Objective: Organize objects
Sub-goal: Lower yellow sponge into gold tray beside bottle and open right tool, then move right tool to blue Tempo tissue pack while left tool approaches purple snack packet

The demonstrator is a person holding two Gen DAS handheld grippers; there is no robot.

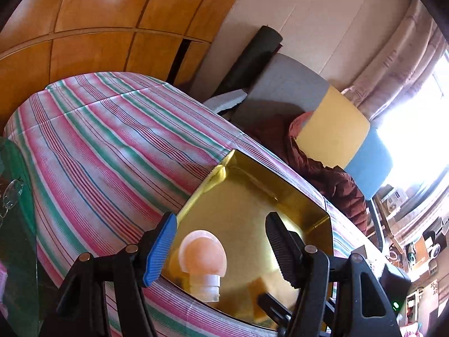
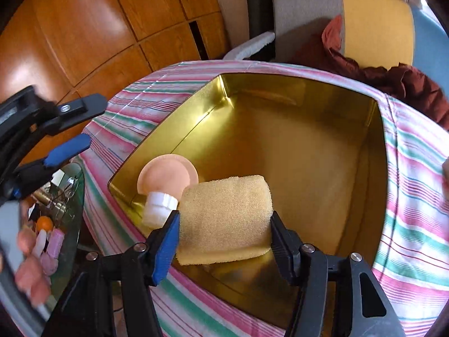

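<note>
A gold tin box (image 2: pixel 322 146) sits open on a striped cloth. Inside it, near the left wall, lies a peach round-headed bottle with a white cap (image 2: pixel 165 179); it also shows in the left wrist view (image 1: pixel 203 255). My right gripper (image 2: pixel 224 238) is shut on a yellow sponge (image 2: pixel 224 219) and holds it over the box's near left part, next to the bottle. My left gripper (image 1: pixel 221 247) is open and empty just above the box's near edge (image 1: pixel 252 185), with the bottle between its fingers' line of sight. It appears at far left in the right wrist view (image 2: pixel 70 129).
The striped cloth (image 1: pixel 98 146) covers a round surface. A glass side table (image 2: pixel 59 210) at the left holds small items and glasses. A chair with a maroon jacket (image 1: pixel 331 168) stands behind. Wooden wardrobe panels (image 1: pixel 98 14) fill the back.
</note>
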